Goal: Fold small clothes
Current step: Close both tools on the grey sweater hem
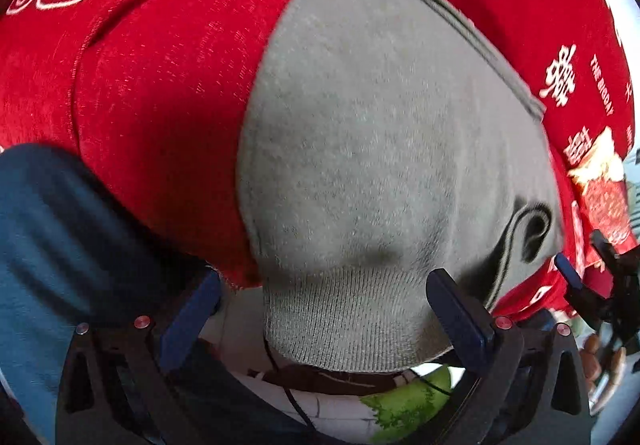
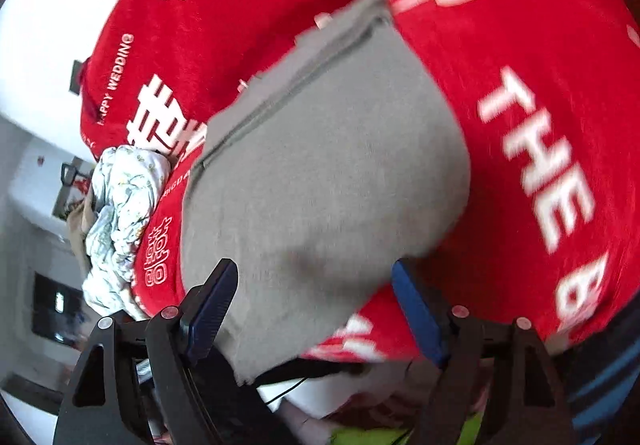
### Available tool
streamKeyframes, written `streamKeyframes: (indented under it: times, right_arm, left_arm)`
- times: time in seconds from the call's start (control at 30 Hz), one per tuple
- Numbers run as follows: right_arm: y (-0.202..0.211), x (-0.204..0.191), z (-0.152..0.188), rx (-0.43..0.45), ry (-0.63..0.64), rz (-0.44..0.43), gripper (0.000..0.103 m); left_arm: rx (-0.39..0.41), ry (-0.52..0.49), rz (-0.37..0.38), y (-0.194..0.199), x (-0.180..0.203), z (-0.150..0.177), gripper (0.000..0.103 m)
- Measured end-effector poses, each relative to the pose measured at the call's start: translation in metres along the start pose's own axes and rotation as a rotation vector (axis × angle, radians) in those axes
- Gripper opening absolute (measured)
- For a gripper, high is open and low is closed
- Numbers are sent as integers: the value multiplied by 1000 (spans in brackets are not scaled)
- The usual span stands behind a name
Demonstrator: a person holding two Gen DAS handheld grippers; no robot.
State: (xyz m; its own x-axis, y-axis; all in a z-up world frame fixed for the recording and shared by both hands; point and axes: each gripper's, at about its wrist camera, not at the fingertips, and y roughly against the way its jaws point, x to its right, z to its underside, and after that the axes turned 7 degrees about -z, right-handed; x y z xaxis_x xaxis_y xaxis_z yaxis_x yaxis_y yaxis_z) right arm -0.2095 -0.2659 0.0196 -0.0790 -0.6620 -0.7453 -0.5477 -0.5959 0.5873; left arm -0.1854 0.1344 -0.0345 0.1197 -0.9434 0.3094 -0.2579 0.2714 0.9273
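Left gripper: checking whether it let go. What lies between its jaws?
In the left wrist view, the grey garment's ribbed hem lies between the open jaws of the left gripper, neither pad pressing it.

left tongs [image 1: 324,309]: spread wide, angled down | right tongs [image 2: 316,309]: apart (nothing pinched)

A home bedroom: red wedding bedspread [image 2: 280,5] with crumpled floral laundry [image 2: 120,213].

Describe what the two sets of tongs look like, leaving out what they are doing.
Both match. The left tongs and right tongs each have two flat dark-blue pads mounted on black angular frames with triangular cut-outs. Small round fasteners, silver and reddish, sit at the pivots. A thin black cable runs beneath the left pair.
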Motion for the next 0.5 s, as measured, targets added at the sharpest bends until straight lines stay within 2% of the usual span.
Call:
streamKeyframes:
  times: [0.03, 0.17, 0.23, 0.3, 0.33, 0.4, 0.43, 0.47, 0.5]
  right_arm:
    - [-4, 1, 5, -20, -21, -36, 82]
    - [-27, -5, 16, -76, -38, -110, 82]
    - [-44, -6, 15, -93, -63, -146, 82]
    - [-58, -3, 12, -92, -81, -136, 81]
    - [-60, -3, 11, -89, -83, -141, 73]
    - [-61, -10, 9, -88, -39, -142, 30]
    - [-60, -13, 10, -100, -13, -131, 8]
    - [-59, -14, 12, -99, 2, -112, 8]
    - [-56, -17, 16, -92, 26, -101, 8]
  left_arm:
    - [0, 4, -8, -2, 0, 1, 103]
    - [-37, 91, 55, -11, -17, 5, 103]
    - [-37, 83, 45, -15, -17, 8, 103]
    - [-53, 50, 31, -21, -8, 10, 103]
    - [-76, 30, 34, -27, -4, 11, 103]
    - [-147, 21, 69, -45, 3, 14, 103]
    - [-178, 31, 78, -53, 2, 13, 98]
    - [-180, 40, 90, -56, 1, 12, 85]
    - [-191, 48, 165, -56, 1, 13, 39]
